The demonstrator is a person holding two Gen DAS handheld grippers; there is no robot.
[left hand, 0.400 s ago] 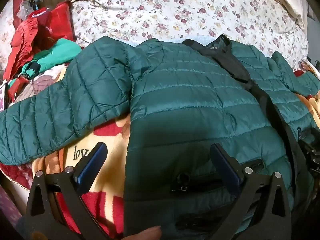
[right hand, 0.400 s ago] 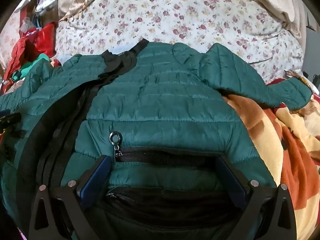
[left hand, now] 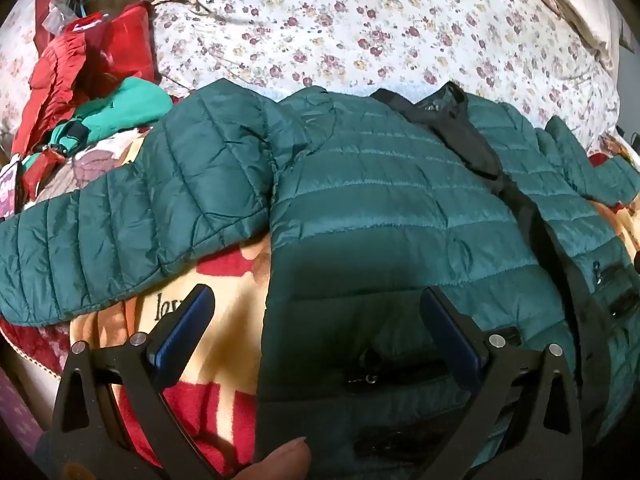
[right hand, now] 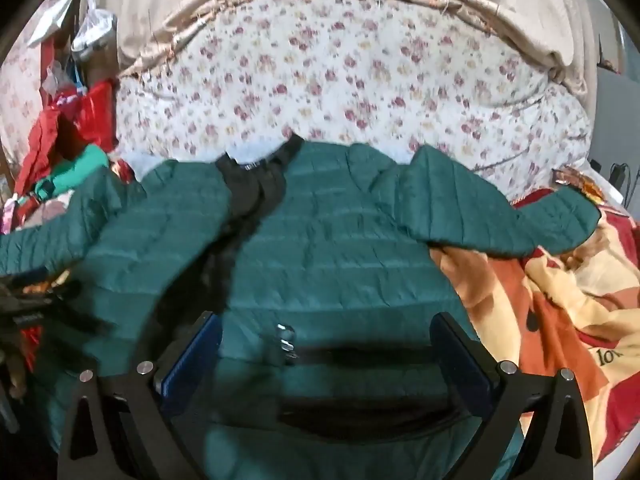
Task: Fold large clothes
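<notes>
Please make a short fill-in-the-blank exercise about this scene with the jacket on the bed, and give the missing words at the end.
1. The quilted jacket spread on the bed is dark ____ in colour.
2. Both the left gripper and the right gripper have their jaws ____.
3. The bedsheet beyond the jacket has a ____ print.
4. The jacket's collar lining is ____.

Missing words: green; open; floral; black

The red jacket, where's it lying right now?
In the left wrist view the red jacket is piled at the far left edge of the bed, just behind a light green garment and beyond the green puffer jacket's outstretched sleeve.
</notes>
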